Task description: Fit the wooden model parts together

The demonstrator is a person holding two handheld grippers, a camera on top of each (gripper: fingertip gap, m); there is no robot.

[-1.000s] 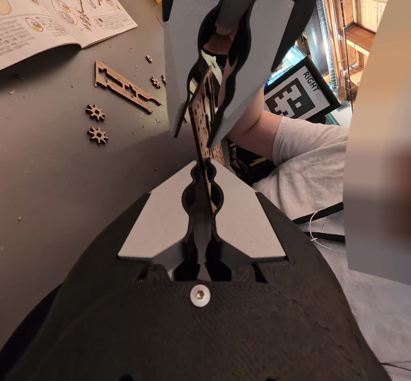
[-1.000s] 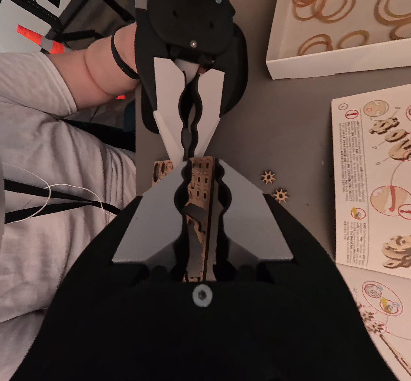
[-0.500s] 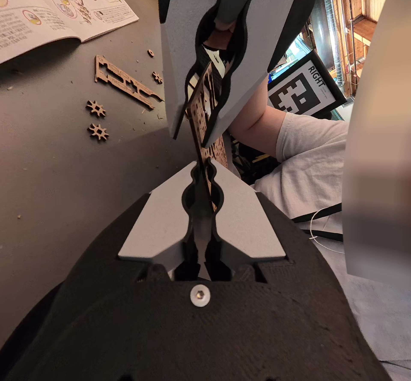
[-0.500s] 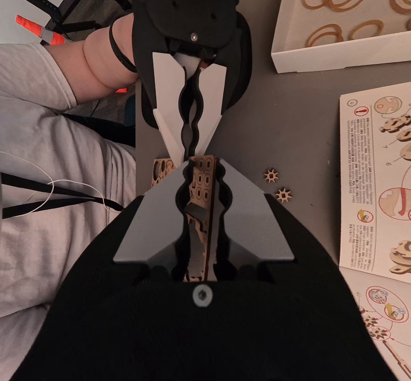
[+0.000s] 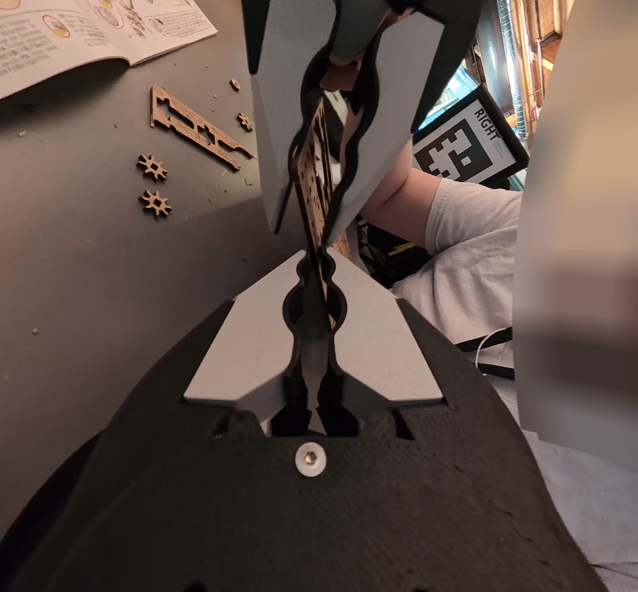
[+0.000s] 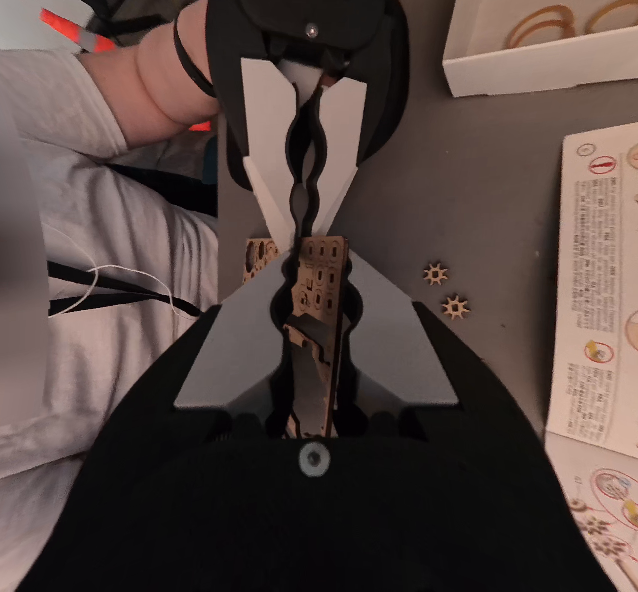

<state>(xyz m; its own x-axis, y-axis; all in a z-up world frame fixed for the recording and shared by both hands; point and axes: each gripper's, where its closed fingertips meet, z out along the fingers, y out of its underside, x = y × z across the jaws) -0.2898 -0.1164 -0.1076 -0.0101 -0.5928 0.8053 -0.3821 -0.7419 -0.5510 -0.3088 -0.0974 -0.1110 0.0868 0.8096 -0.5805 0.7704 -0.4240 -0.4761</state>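
Note:
A thin wooden sheet of laser-cut model parts [image 5: 312, 175] is held on edge above the dark table between both grippers. My left gripper [image 5: 316, 259] is shut on one end of it. My right gripper [image 6: 319, 259] is shut on the other end, and the sheet [image 6: 321, 282] runs back between its fingers. The two grippers face each other tip to tip. The right gripper [image 5: 302, 226] hangs at the top of the left wrist view. The left gripper [image 6: 303, 230] is at the top of the right wrist view.
A loose wooden bar [image 5: 196, 133] and two small gears [image 5: 152, 167] [image 6: 435, 273] lie on the table [image 5: 86, 282]. An open instruction booklet [image 5: 86, 6] [image 6: 593, 282], a white box of wooden rings [image 6: 538, 23] and another part sheet [image 6: 257, 258] are nearby. A person's arm [image 5: 397, 209] is close. Left and right tips are no more than a few centimetres apart.
Both grippers stay shut on the sheet. The two have drawn slightly closer together, and the views have shifted a little across the table.

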